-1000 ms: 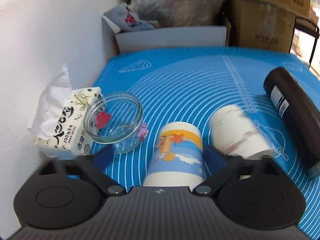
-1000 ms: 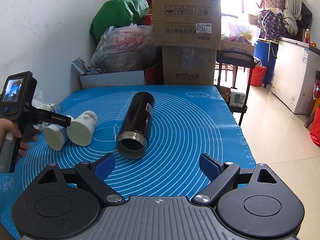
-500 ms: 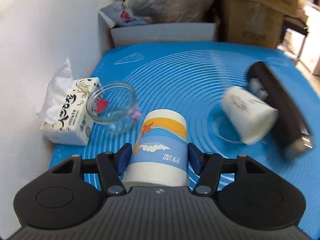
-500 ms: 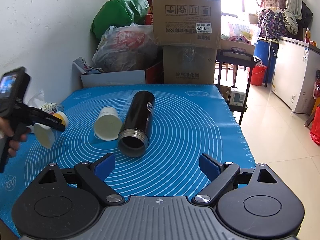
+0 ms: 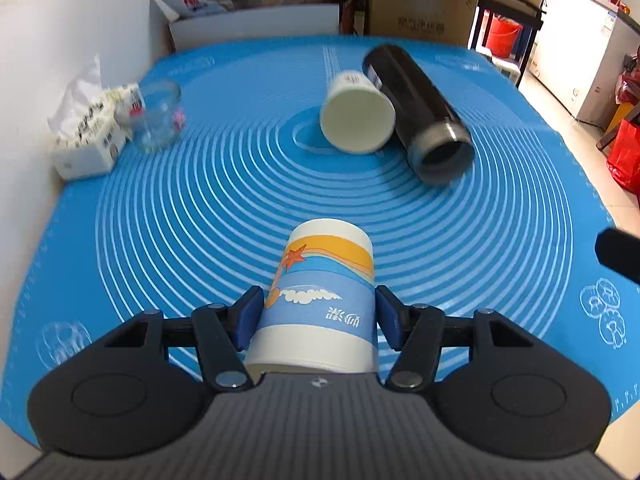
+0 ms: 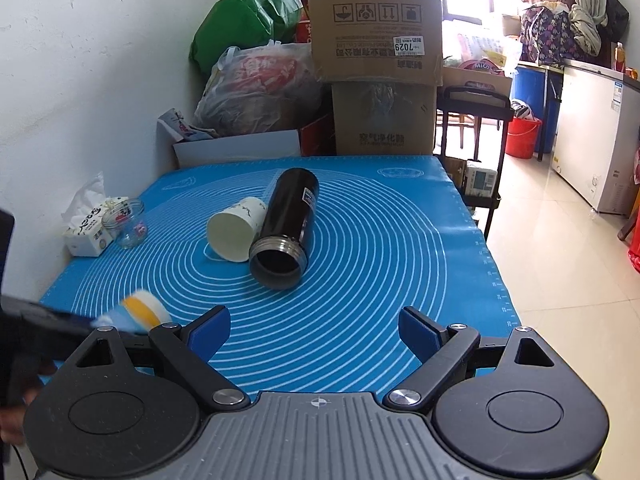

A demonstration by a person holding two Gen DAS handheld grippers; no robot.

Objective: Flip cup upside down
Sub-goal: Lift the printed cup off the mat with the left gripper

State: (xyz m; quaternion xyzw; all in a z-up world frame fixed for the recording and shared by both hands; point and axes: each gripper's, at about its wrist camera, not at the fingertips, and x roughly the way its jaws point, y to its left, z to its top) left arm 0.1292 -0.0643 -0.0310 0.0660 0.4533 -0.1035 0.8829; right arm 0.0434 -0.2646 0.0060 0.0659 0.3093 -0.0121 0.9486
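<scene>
The left claw [image 5: 316, 320] is pinching the printed paper cup [image 5: 320, 300] at lower centre of its frame, blue pads pressing both sides; the cup's orange band, star and cloud are showing, its Chinese lettering reading upside down. The right claw [image 6: 314, 334] is hanging spread over the blue baking mat [image 6: 380, 280]. Mid-frame, a white paper cup [image 6: 234, 234] is lying touching a black flask [image 6: 288, 226]. At upper centre, a cardboard box [image 6: 376, 20] is bearing a "7029" label.
</scene>
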